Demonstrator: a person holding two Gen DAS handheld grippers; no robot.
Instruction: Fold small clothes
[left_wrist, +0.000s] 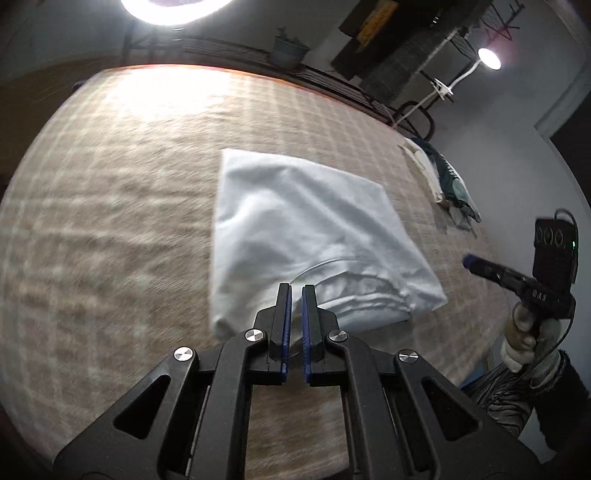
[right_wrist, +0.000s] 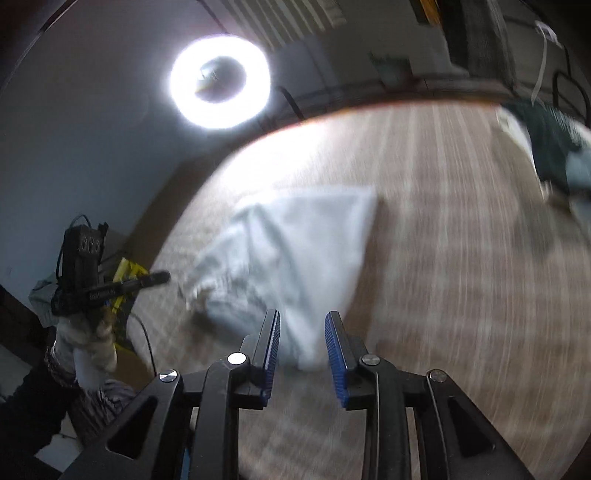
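A white garment (left_wrist: 303, 229) lies folded into a rough square on the beige checked tabletop (left_wrist: 110, 206); it also shows, blurred, in the right wrist view (right_wrist: 295, 251). My left gripper (left_wrist: 296, 291) hovers over the garment's near edge, its blue-padded jaws almost together with a narrow gap and nothing between them. My right gripper (right_wrist: 302, 321) is open and empty above the garment's near corner. It also shows at the table's right edge in the left wrist view (left_wrist: 469, 261), held by a gloved hand.
A pile of white and dark green clothes (left_wrist: 443, 177) lies at the far right of the table, also in the right wrist view (right_wrist: 554, 147). A ring light (right_wrist: 219, 81) shines beyond the far edge. A metal rack (left_wrist: 406, 55) stands behind.
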